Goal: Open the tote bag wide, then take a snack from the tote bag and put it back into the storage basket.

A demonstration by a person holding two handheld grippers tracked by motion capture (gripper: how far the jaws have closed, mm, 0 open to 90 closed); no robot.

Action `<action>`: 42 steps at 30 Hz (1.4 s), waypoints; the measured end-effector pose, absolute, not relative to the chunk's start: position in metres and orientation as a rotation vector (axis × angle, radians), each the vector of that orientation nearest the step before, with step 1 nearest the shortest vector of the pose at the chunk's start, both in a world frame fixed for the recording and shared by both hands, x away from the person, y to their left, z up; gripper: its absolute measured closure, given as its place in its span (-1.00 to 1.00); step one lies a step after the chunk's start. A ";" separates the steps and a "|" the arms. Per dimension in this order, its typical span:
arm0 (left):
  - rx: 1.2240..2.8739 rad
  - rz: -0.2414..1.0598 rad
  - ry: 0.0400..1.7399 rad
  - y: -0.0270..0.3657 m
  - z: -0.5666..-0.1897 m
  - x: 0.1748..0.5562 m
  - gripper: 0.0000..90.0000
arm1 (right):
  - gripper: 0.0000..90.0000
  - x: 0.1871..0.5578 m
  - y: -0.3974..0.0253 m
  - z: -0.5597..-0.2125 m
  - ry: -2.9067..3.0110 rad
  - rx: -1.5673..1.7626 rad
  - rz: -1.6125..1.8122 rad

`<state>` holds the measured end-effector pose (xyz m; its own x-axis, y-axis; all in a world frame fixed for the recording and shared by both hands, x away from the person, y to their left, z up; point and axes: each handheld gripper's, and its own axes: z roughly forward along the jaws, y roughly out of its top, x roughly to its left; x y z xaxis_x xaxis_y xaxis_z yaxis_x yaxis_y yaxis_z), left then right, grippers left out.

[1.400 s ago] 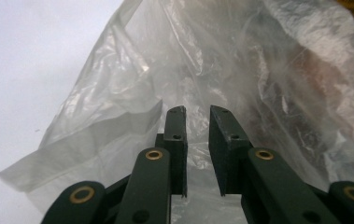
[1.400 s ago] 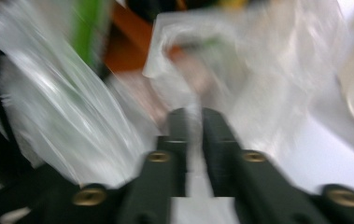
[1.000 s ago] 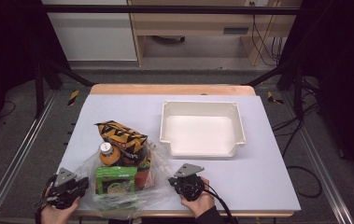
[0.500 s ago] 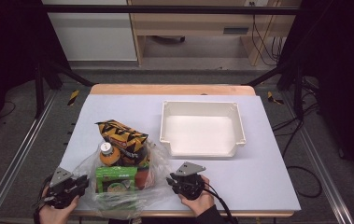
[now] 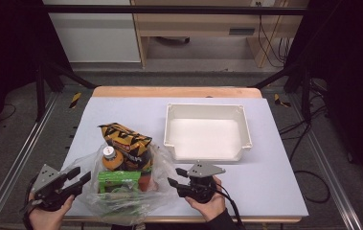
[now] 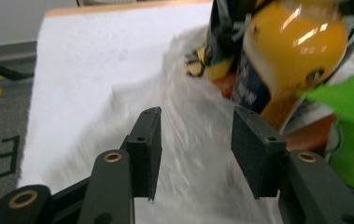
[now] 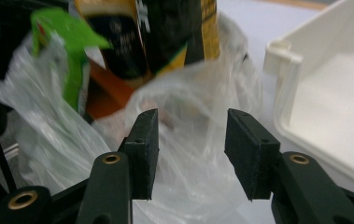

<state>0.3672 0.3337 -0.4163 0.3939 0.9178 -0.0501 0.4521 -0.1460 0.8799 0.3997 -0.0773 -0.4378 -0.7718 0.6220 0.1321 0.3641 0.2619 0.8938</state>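
Both your left gripper (image 5: 76, 178) and right gripper (image 5: 176, 178) have their jaws spread, flanking the clear plastic bag (image 5: 121, 201) of groceries at the near left of the desk (image 5: 275, 191), left of the white bin (image 5: 207, 133). Bring each pair of jaws onto loose film at the bag's sides, not the orange bottle (image 6: 282, 60), and pinch one layer firmly.

Grey floor (image 5: 35, 139), wooden cabinet (image 5: 193, 24) behind
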 end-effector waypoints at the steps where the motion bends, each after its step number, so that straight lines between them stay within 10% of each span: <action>1: 1.753 0.659 1.197 0.334 -0.412 0.368 0.16 | 0.23 0.399 -0.078 -0.433 2.272 0.916 1.534; 42: 1.687 0.652 1.220 0.351 -0.416 0.424 -0.20 | 0.24 0.400 -0.012 -0.414 2.375 0.847 1.667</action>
<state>0.4238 0.3506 -0.4157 0.3671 0.9254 -0.0946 0.4357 -0.0812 0.8964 0.4002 -0.0121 -0.4139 -0.8362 0.5046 0.2147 0.3735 0.2373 0.8968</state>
